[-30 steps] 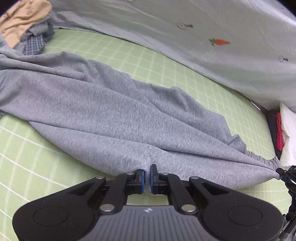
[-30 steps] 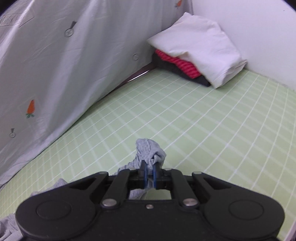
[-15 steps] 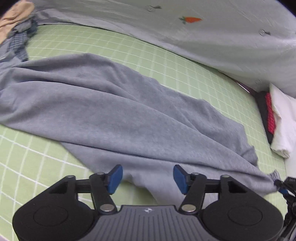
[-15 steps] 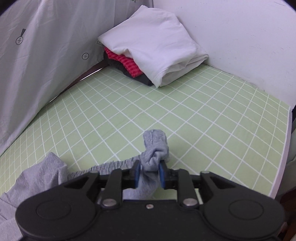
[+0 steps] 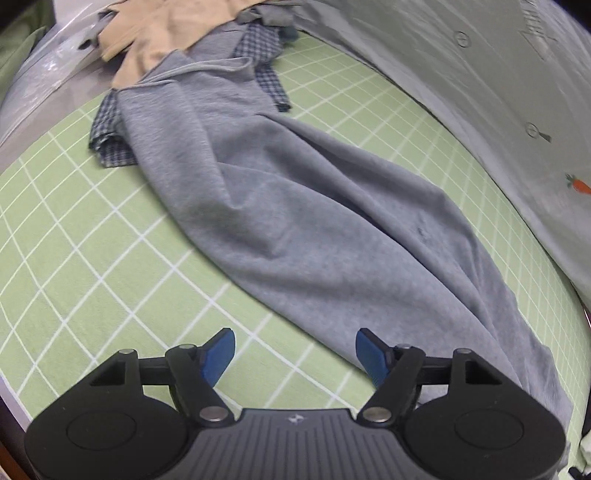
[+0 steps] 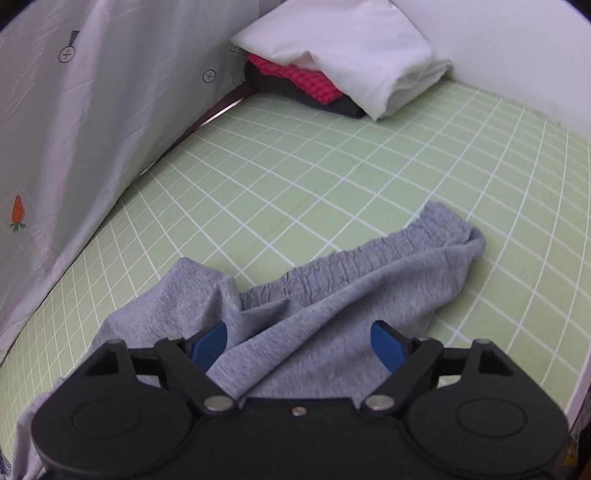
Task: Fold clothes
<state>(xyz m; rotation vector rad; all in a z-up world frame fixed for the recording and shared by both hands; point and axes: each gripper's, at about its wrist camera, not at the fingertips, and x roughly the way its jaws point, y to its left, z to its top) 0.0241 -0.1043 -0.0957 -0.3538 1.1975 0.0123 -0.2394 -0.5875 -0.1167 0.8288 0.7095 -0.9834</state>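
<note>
Release on both sides: a second ago each set of tongs was pinched on grey cloth, now neither holds anything. Left tongs (image 5: pixel 293 350) wide and opening further, only bare green grid mat (image 5: pixel 92 258) between the blue pads, with the trousers' near edge just beyond the right pad. Right tongs (image 6: pixel 299 341) also opening, wide; waistband end of the trousers (image 6: pixel 332 280) lies slack between and under the pads, but the pads don't press on it.

Trousers (image 5: pixel 295 221) now lie flat on the mat as one long strip, legs apparently stacked. The leg end runs up to the far left corner, where it overlaps a checked cloth (image 5: pixel 110 144) and meets a beige garment (image 5: pixel 159 33). The elastic waistband (image 6: pixel 406 240) sits mid-mat in the right view, bunched and a bit folded over, no longer lifted as it was half a second ago. The left view has swung to look along the strip toward the leg end.

Reading: lay-down step finished, garment placed and let go. Lengthwise fold looks done; the crosswise folds are not yet made. Likely next, regrip at one end and bring it over the other. Waistband wrinkle and the leg overlap with the checked cloth may want tidying first.

Folded stack (image 6: pixel 332 74) with white on top sits in the far right corner, well apart from the trousers. Pale curtain (image 6: pixel 74 129) hangs along the far edge.
</note>
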